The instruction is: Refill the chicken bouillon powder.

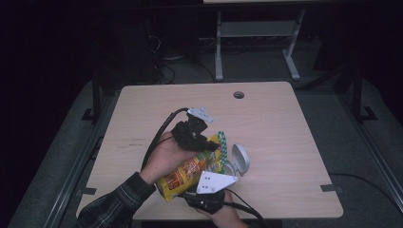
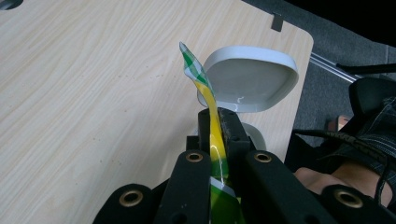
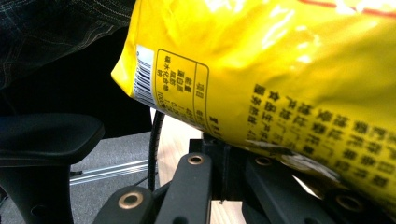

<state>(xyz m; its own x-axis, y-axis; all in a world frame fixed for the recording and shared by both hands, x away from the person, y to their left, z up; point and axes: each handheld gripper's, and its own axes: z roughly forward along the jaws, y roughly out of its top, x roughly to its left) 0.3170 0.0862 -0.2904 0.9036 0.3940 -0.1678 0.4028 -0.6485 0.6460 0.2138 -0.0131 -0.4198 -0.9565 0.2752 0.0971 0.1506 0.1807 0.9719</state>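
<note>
A yellow snack bag (image 1: 185, 173) with a green-checked top hangs tilted above the table's near edge. My left gripper (image 1: 209, 142) is shut on its flat top seam (image 2: 214, 140), which sticks up between the jaws (image 2: 217, 116). My right gripper (image 1: 192, 189), under a grey plate, sits at the bag's lower end. In the right gripper view the bag (image 3: 280, 60) lies over the shut jaws (image 3: 222, 144), which appear to pinch its bottom edge. A white container (image 1: 240, 159) with its lid raised (image 2: 252, 79) stands just beyond the bag.
The light wooden table (image 1: 275, 123) has a round cable hole (image 1: 239, 94) near its far edge. A black chair (image 3: 42, 140) stands by the person. Another desk's metal frame (image 1: 256, 28) stands on the dark floor behind.
</note>
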